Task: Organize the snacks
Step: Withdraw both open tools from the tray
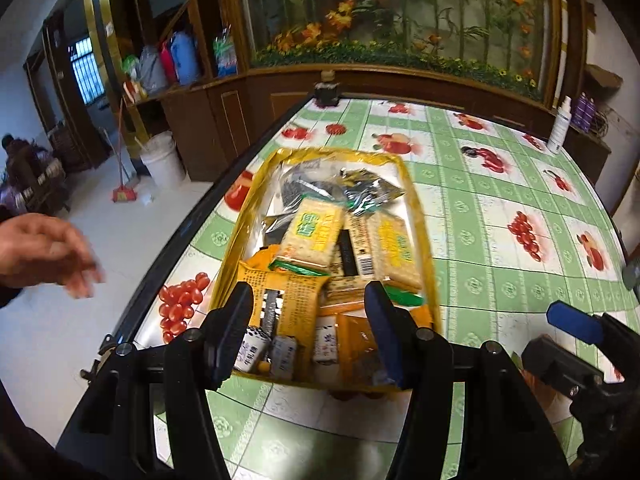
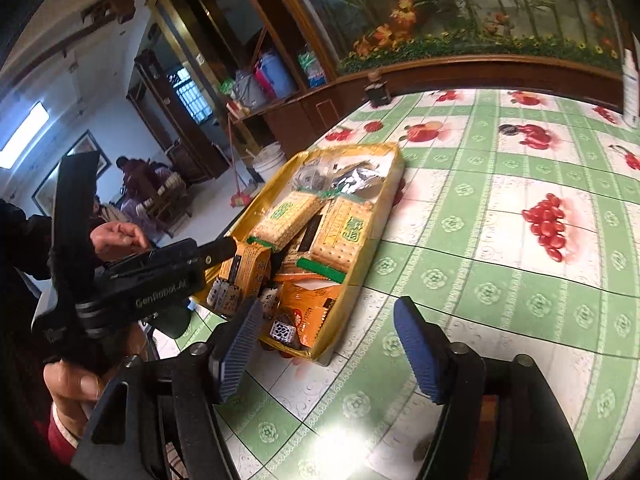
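Green-checked oilcloth with fruit prints covers the surface (image 1: pixel 500 184), which runs up to a dark wood cabinet under a planted glass case. Centre frame in the left wrist view sits the yellow tray (image 1: pixel 418 216), packed with snacks: two cracker packs (image 1: pixel 314 232) lie across the middle, an orange wrapper (image 1: pixel 292 300) and small white wrapped candies (image 1: pixel 282 354) fill the near end, and a silver-green pouch (image 1: pixel 360 194) sits at the far end.

The left claw (image 1: pixel 310 328) hangs over the tray's near end, jaws wide with nothing between them. The right claw (image 2: pixel 326 350) also stands wide and empty, low over bare cloth just beside the tray's near right corner.

The snacks appear gathered, so the step in hand is probably tidying or a final check. To do it well, each claw should come down on one packet only, gripping the flat crackers by a long edge and keeping clear of the tray wall, so nothing gets tipped out.

Only the right wrist view shows the bare cloth beside the tray and the hand (image 2: pixel 74 384) holding the left tool. Only the left wrist view shows a blurred bare hand (image 1: pixel 48 252) at far left, off the surface.
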### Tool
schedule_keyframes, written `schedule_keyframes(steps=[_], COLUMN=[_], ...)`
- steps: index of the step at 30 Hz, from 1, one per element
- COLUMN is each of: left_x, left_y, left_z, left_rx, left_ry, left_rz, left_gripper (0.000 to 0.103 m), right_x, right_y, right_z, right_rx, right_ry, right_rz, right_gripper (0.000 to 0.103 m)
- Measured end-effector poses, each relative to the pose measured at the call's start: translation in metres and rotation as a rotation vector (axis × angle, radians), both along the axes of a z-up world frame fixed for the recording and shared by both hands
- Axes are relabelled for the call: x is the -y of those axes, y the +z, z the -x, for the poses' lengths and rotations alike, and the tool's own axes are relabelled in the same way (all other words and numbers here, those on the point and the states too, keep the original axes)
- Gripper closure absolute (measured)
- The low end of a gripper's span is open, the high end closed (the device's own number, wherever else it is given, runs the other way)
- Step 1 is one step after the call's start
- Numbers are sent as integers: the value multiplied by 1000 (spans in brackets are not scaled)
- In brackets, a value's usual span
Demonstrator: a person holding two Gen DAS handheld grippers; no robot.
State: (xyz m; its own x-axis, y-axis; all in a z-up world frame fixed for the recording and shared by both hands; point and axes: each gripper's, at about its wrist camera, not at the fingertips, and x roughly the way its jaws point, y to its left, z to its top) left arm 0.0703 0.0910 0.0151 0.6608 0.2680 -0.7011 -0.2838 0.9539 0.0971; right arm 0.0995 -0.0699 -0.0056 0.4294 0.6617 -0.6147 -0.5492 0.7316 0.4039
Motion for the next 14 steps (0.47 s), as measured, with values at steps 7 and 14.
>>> schedule_keyframes(steps=[7,14], left_x=[15,14], left_y=[12,23], left_z=[24,44], left_rx=[32,85], left_ry=[-31,13], left_rz=[42,25], left_gripper=[46,46], right_x=[37,52], right_y=[11,15], right_z=[18,34], right_rx=[27,42], right_ry=[-69,-73], right_rz=[-40,-60], right_gripper=[27,27])
